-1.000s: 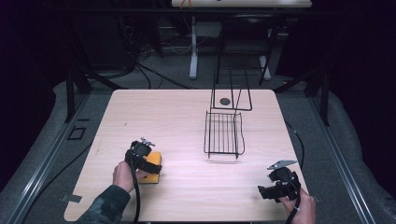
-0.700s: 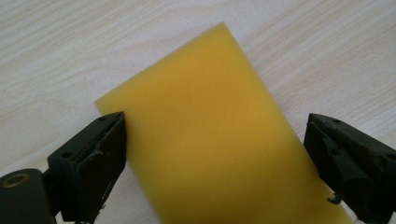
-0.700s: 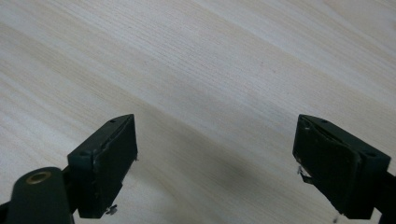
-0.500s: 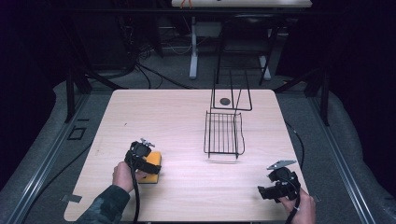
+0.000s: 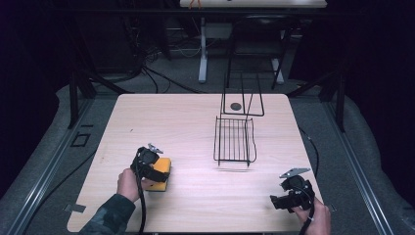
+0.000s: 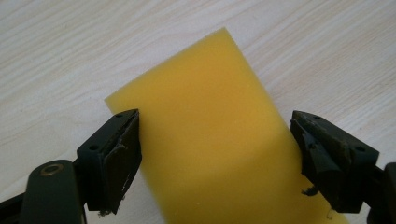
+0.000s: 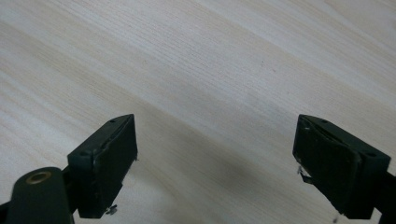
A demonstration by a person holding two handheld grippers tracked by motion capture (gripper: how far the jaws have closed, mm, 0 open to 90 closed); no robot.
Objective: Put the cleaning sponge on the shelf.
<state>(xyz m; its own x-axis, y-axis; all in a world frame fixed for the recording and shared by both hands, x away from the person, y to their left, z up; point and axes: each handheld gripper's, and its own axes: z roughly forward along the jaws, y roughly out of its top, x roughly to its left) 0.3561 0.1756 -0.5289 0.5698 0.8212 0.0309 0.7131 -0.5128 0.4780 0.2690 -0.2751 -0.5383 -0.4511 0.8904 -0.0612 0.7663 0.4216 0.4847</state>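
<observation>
A yellow sponge [image 5: 165, 168] lies flat on the wooden table [image 5: 195, 122] near its front left. My left gripper [image 5: 157, 173] reaches over it from the left. In the left gripper view the sponge [image 6: 205, 140] sits between the two black jaws, which have just been closing, and both pads [image 6: 126, 149] now touch its sides, so the left gripper [image 6: 217, 123] is shut on it. My right gripper [image 5: 277, 201] rests low at the front right corner. Its jaws stand wide apart over bare wood, so the right gripper [image 7: 215, 126] is open.
A black wire rack [image 5: 235, 139] stands right of centre. Behind it a taller wire stand [image 5: 243, 95] rises at the far edge, with a small dark disc [image 5: 236, 105] at its foot. Dark floor and cables surround the table.
</observation>
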